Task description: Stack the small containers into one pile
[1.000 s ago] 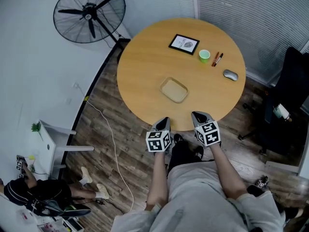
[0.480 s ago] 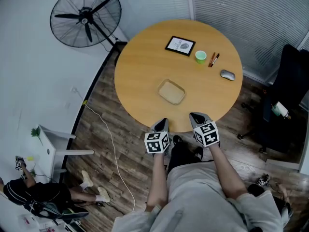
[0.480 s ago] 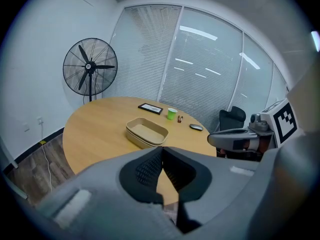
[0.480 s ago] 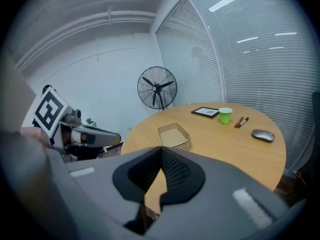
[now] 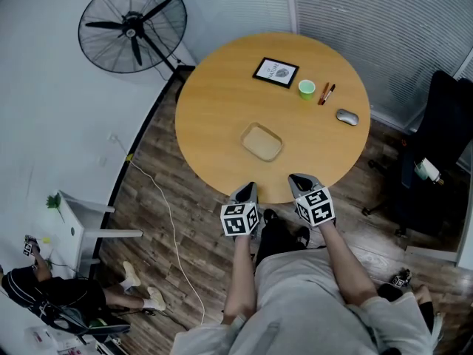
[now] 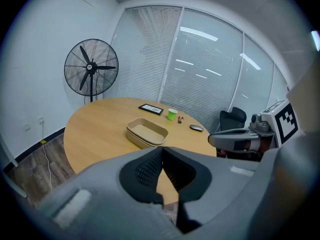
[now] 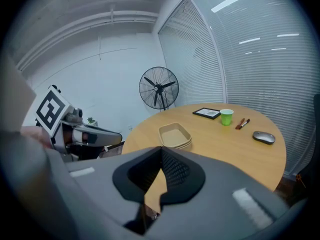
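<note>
- While both grippers hang side by side just off the near rim of the round wooden table [image 5: 214, 102], the left gripper [image 5: 250, 187] has its jaws pressed together with nothing between them. The right gripper [image 5: 297, 177] is likewise closed and empty.
- Near the table's middle, a little toward the near rim, the tan containers [image 5: 262, 141] sit nested one inside the other, open side up. They are ahead of the gap between the two grippers and apart from both.
- Seen from the head view, the pile's long axis runs diagonally, from far left to near right, so a rounded corner points toward the grippers.
- Bare wood rings the pile on every side, with the widest stretch on the left.
- Toward the far right, a picture frame [image 5: 276, 72], a green cup [image 5: 307, 88], two pens [image 5: 326, 93] and a computer mouse [image 5: 346, 117] lie in a loose line, well apart from the pile.
- Beyond the far left rim stands a pedestal fan [image 5: 133, 26], an office chair [image 5: 443, 146] stands off the right rim, and window blinds [image 5: 384, 21] close in the far side.
</note>
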`<state>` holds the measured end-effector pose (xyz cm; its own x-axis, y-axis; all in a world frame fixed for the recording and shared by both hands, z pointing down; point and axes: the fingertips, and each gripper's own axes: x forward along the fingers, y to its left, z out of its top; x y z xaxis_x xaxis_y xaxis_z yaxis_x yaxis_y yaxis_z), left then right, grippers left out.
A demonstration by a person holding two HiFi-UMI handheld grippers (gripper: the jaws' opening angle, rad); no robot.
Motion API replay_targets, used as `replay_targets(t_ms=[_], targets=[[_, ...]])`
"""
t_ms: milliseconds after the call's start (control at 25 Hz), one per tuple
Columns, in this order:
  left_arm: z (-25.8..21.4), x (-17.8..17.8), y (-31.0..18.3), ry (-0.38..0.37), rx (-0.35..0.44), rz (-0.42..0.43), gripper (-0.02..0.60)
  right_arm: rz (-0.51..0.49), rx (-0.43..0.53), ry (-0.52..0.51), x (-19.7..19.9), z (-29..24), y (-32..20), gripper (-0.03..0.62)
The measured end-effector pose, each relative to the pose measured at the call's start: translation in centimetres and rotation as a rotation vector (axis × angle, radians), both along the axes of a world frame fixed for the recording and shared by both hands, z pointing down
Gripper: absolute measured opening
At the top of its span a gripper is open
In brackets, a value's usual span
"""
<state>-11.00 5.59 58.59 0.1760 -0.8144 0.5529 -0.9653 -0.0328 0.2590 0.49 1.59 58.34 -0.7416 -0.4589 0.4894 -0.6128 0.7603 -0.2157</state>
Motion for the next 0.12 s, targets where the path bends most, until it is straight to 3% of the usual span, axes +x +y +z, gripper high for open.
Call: replay_targets(t_ms=[120], targets=[[-0.18,-0.09,0.24,0.001,0.001,-0.003,0.002,-0.001,0.001,0.000,-0.09,-0.15,0.25,-0.006]])
